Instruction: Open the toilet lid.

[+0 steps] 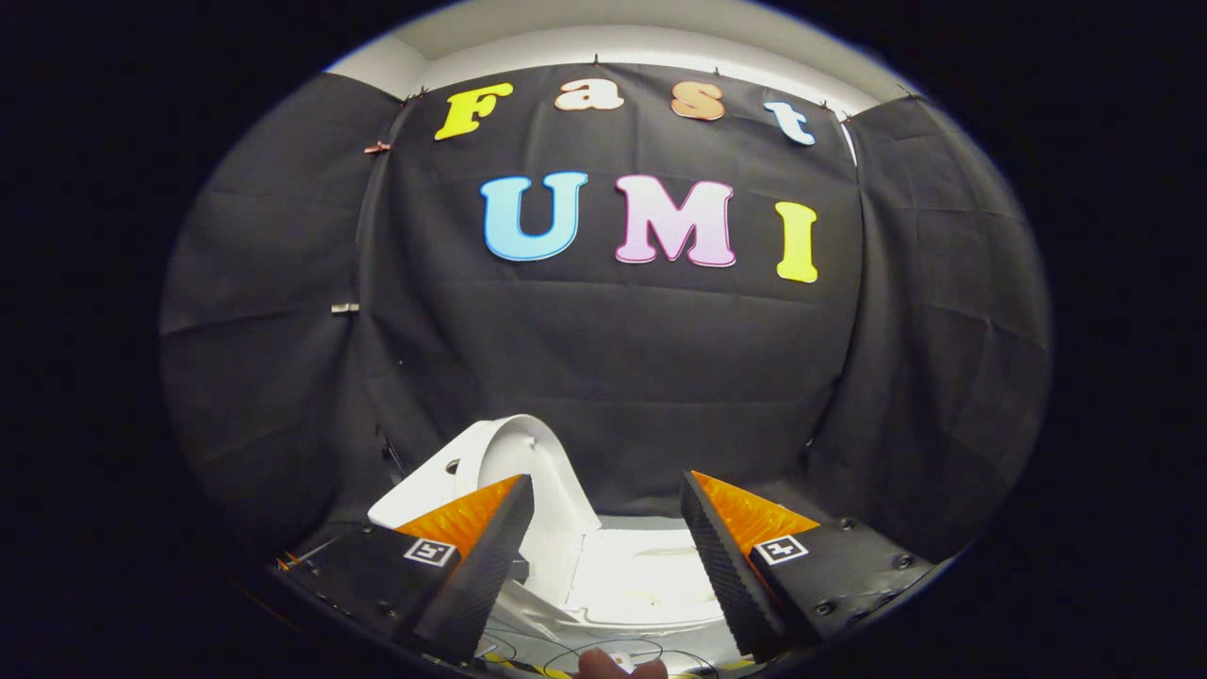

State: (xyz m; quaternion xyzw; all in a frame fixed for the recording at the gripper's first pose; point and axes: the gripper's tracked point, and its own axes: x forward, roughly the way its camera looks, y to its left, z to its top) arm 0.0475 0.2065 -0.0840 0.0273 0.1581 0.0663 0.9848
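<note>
**Kid:** How many claws do you have?

**Me:** I have one claw (606, 490). It has two fingers (490, 556). Each finger is black with a bumpy inside face and an orange back.

**Kid:** Is your claw squeezing something?

**Me:** No. My two fingers stand wide apart. Nothing is between their tips, and they touch nothing. My claw is let go, not pinched.

**Kid:** Where is the toilet?

**Me:** I see one white toilet (641, 575). It sits low down, just past my fingers, in front of the black cloth wall (641, 358). Its flat white top shows in the gap between my fingers.

**Kid:** And the lid?

**Me:** There is one toilet lid (519, 453). It stands up, tilted back, just beyond my left finger. It is already lifted off the seat. I see one small round hole in the white part beside it.

**Kid:** Can you read any words?

**Me:** I see two little square stickers (430, 552), one on each finger. They have black and white block marks, not words. I cannot read any brand on the toilet.

**Kid:** Anything else?

**Me:** Some thin dark wires (603, 651) loop on the floor near me. I cannot count them well. One fingertip (603, 663) of a person peeks in down low, between my fingers.
</note>
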